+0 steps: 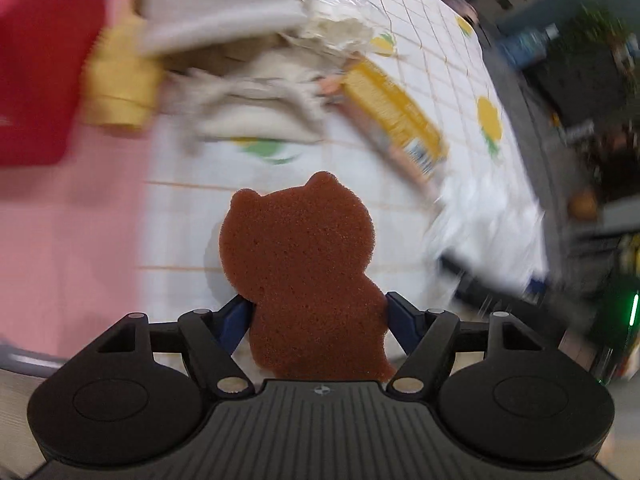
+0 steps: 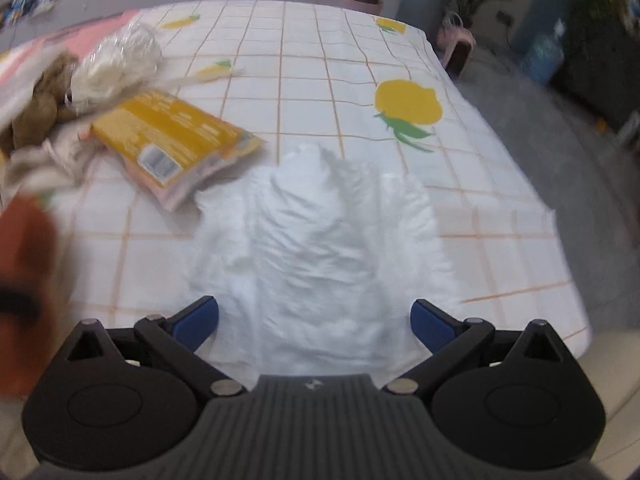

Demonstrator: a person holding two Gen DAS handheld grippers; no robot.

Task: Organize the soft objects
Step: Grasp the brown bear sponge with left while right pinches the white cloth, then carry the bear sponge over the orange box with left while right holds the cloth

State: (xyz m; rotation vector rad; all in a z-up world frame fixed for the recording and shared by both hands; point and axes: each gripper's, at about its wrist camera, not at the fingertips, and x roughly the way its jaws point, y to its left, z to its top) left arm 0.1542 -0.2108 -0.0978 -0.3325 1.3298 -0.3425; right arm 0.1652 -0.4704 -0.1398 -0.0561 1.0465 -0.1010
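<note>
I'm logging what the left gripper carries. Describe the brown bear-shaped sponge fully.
The brown bear-shaped sponge is a flat cut-out of porous, reddish-brown foam with a rounded head, two small ears and a narrower body below. It stands upright between the blue fingers of the left gripper, which pinch its lower body from both sides. Its head rises above the checked tablecloth. In the right wrist view it shows only as a brown blur at the left edge.
</note>
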